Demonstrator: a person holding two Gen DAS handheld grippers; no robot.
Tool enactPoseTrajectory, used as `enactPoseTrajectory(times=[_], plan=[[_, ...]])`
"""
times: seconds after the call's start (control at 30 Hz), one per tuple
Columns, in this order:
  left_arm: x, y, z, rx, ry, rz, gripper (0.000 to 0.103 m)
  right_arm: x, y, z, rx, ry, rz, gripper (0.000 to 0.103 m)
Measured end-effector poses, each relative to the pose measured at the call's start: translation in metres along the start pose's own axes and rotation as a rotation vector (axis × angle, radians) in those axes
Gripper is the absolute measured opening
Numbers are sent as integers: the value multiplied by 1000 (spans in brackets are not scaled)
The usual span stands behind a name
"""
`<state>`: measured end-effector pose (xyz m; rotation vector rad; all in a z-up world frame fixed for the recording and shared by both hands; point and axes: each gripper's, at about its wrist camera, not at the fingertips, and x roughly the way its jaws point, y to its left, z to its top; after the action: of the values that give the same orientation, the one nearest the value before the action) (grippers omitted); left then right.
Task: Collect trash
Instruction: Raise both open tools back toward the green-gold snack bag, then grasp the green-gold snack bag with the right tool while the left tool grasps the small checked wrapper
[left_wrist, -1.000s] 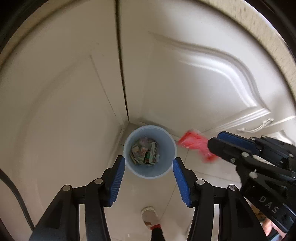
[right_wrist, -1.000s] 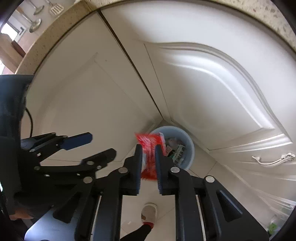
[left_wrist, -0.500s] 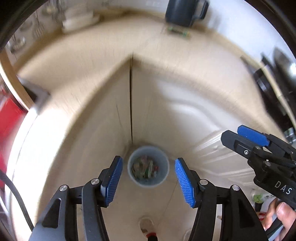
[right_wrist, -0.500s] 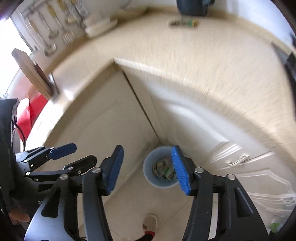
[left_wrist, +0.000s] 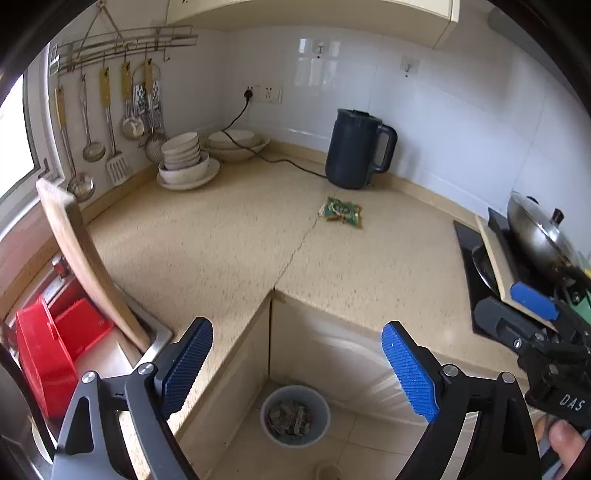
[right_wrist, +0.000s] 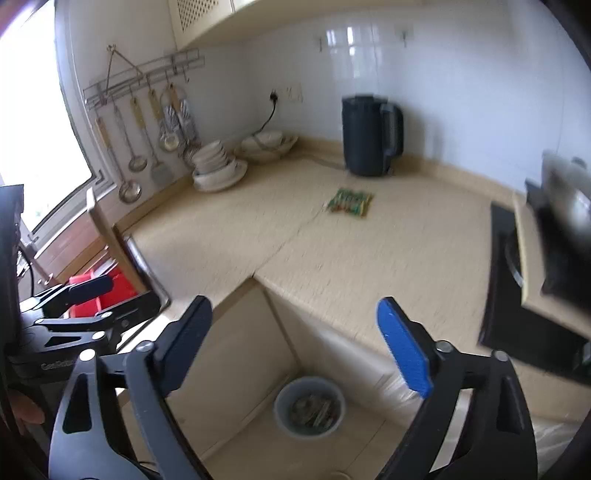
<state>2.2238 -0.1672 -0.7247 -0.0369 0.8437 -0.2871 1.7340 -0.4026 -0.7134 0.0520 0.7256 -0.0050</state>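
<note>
Left wrist view shows the left gripper (left_wrist: 297, 369) spread wide, its jaws having just been opening, with nothing between its blue pads. Far below it on the tiled floor stands a round pale blue plastic bin (left_wrist: 294, 415) with scraps of trash inside, tucked in the corner of the cream cupboards. Up on the speckled beige worktop (left_wrist: 207, 236) lies a small flat green snack wrapper (left_wrist: 342, 212), near a tall dark kettle (left_wrist: 356, 149) and well apart from the bin. White bowls (left_wrist: 184, 157) are stacked by the wall, under hanging metal spoons. A red tub (left_wrist: 44, 354) sits in the sink at the left.

From the right wrist view, the right gripper (right_wrist: 293, 349) is also spread wide, its jaws having just been opening too, and it holds nothing. The green wrapper (right_wrist: 350, 201) looks blurry there.
</note>
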Motion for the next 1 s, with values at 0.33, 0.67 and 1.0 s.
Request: enactPoseTrajectory(times=[0.33,0.67,1.0], plan=[[108,-22,39,-2,29,62,91,103,-29,40,-75,44,-65,95],[295,-26,101,-80,133,105,91,297,-76,96,-173,166,-7,83],[411,-14,119,-120,229,102,91,403,-92,103,-287,268,-20,65]])
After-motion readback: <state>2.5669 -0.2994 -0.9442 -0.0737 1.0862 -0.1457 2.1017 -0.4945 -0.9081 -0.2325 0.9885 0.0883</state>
